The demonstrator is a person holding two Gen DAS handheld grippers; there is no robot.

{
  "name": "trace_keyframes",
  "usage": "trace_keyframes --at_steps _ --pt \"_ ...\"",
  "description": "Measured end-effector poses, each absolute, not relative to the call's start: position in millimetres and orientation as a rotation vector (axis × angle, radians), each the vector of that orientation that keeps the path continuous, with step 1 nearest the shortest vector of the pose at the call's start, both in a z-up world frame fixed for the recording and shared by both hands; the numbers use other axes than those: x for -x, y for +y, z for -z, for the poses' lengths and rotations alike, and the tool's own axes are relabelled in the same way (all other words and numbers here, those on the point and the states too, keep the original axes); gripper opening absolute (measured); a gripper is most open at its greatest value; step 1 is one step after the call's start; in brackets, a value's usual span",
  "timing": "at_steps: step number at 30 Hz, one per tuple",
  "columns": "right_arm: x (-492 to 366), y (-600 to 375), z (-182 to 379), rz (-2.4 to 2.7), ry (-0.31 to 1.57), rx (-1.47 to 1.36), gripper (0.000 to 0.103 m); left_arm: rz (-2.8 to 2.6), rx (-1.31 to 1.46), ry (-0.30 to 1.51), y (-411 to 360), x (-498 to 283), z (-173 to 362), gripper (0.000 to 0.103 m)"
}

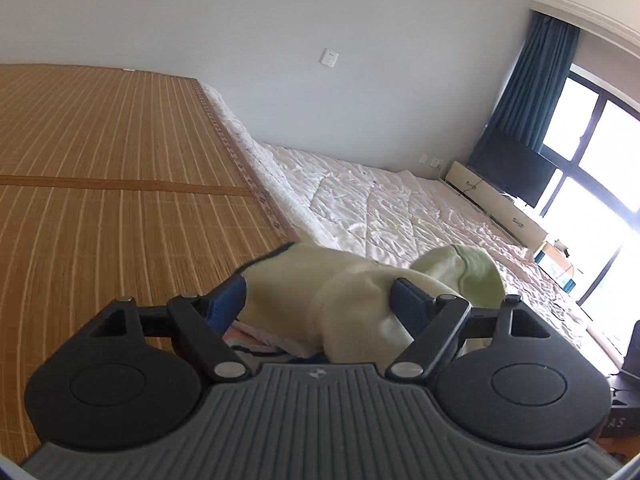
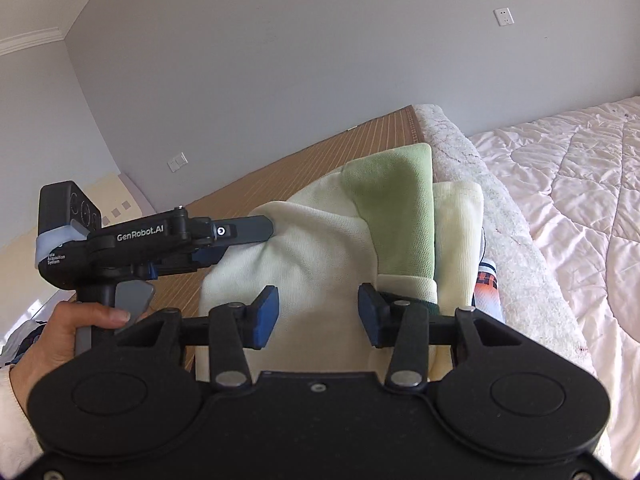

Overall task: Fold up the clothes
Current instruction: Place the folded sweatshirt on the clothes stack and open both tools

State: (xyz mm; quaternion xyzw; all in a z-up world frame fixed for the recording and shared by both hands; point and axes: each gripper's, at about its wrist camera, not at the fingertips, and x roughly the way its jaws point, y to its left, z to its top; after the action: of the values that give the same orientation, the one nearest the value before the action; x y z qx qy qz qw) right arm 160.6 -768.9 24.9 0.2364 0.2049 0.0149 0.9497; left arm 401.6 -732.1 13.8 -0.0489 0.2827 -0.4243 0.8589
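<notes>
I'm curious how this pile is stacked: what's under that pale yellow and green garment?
Under the pale yellow-green garment peeks striped fabric and an orange-and-white patterned piece. The rest is covered.

The left gripper [image 1: 320, 300] stood wide open around a cream garment [image 1: 332, 300] with a pale green sleeve [image 1: 472, 272], bunched at the bamboo mat [image 1: 120, 160] edge beside a white quilt [image 1: 400, 208]; contact looked likely.

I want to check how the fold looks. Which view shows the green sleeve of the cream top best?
The right wrist view: the green sleeve lies flat on the cream top, seen nearly whole. The left wrist view catches only a bunched end of it, beyond the left tool, whose pads flank the cream cloth.
</notes>
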Motion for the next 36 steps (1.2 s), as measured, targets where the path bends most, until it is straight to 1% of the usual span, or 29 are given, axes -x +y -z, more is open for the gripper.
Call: trace_keyframes --at_steps 3,5,7,8,11,14,16,19,23,24,25,27,29,31,33,35,36 --pt "-157 -775 -25 -0.037 0.411 -0.523 0.045 0.831 0.039 0.585 -731 -413 -17 0.084" --pt "-151 -778 -33 -0.044 0.404 -0.529 0.046 0.854 0.012 0.526 -719 -404 -25 0.084" --pt "-142 -779 -41 -0.052 0.392 -0.533 0.05 0.857 -0.004 0.488 -705 -389 -36 0.084" --pt "-131 -777 -48 -0.047 0.38 -0.527 0.051 0.881 -0.041 0.461 -699 -372 -40 0.084" --pt "-108 -769 -56 -0.047 0.451 -0.496 0.051 0.951 -0.153 0.38 -680 -320 -54 0.085" --pt "-92 -758 -55 -0.051 0.517 -0.442 0.051 1.064 -0.348 0.264 -679 -253 -42 0.09" --pt "-88 -752 -51 -0.048 0.543 -0.4 0.051 1.113 -0.433 0.227 -688 -226 -28 0.09" --pt "-99 -755 -34 -0.026 0.565 -0.411 0.05 1.11 -0.497 0.261 -716 -219 0 0.09" --pt "-103 -767 -16 0.013 0.522 -0.516 0.044 0.948 -0.568 0.218 -733 -245 31 0.09" --pt "-104 -770 -12 0.01 0.513 -0.538 0.043 0.946 -0.552 0.242 -730 -255 35 0.092" --pt "-104 -770 -8 0.013 0.509 -0.557 0.038 0.947 -0.516 0.278 -727 -264 37 0.092" --pt "-100 -769 -7 0.023 0.502 -0.587 0.038 0.96 -0.363 0.403 -714 -284 39 0.093" --pt "-92 -763 -15 0.037 0.492 -0.589 0.043 0.96 -0.246 0.476 -701 -291 37 0.093" --pt "-81 -750 -29 0.076 0.493 -0.568 0.063 0.94 -0.221 0.489 -690 -283 33 0.093" --pt "-70 -734 -43 0.145 0.499 -0.538 0.07 0.916 -0.214 0.494 -681 -272 29 0.098" --pt "-60 -712 -54 0.212 0.512 -0.465 0.076 0.886 -0.246 0.495 -676 -254 28 0.099" --pt "-56 -699 -58 0.253 0.525 -0.421 0.082 0.869 -0.267 0.485 -672 -243 29 0.099"
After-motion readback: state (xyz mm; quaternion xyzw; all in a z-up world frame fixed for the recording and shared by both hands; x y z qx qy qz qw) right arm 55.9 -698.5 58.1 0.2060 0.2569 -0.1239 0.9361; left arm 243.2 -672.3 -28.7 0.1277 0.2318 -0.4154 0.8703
